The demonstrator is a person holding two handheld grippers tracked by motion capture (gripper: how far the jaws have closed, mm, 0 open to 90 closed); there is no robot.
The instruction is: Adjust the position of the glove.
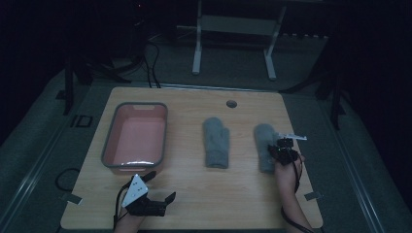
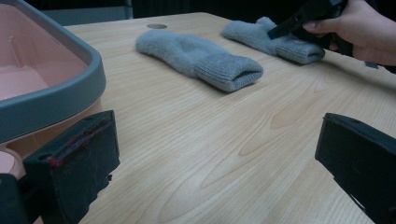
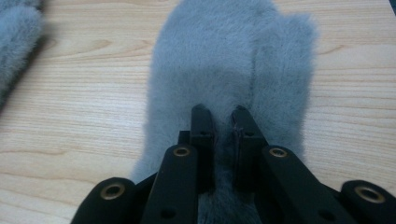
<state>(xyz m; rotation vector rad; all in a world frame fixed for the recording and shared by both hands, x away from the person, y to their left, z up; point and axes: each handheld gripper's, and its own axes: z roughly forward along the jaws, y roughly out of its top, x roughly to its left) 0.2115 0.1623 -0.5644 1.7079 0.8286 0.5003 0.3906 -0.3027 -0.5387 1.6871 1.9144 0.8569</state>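
We see our right tongs [image 3: 219,116] pinched nearly closed on the fuzzy body of the right grey mitten [image 3: 229,60], a fold of its fur caught between the jaws. That mitten [image 1: 265,145] lies flat near the desk's [image 1: 218,194] right edge. A second grey mitten [image 1: 216,142] lies apart from it at the desk's middle. Our left tongs [image 1: 158,187] stand wide with nothing between them, near the front edge, just in front of the pink tub [image 1: 111,138].
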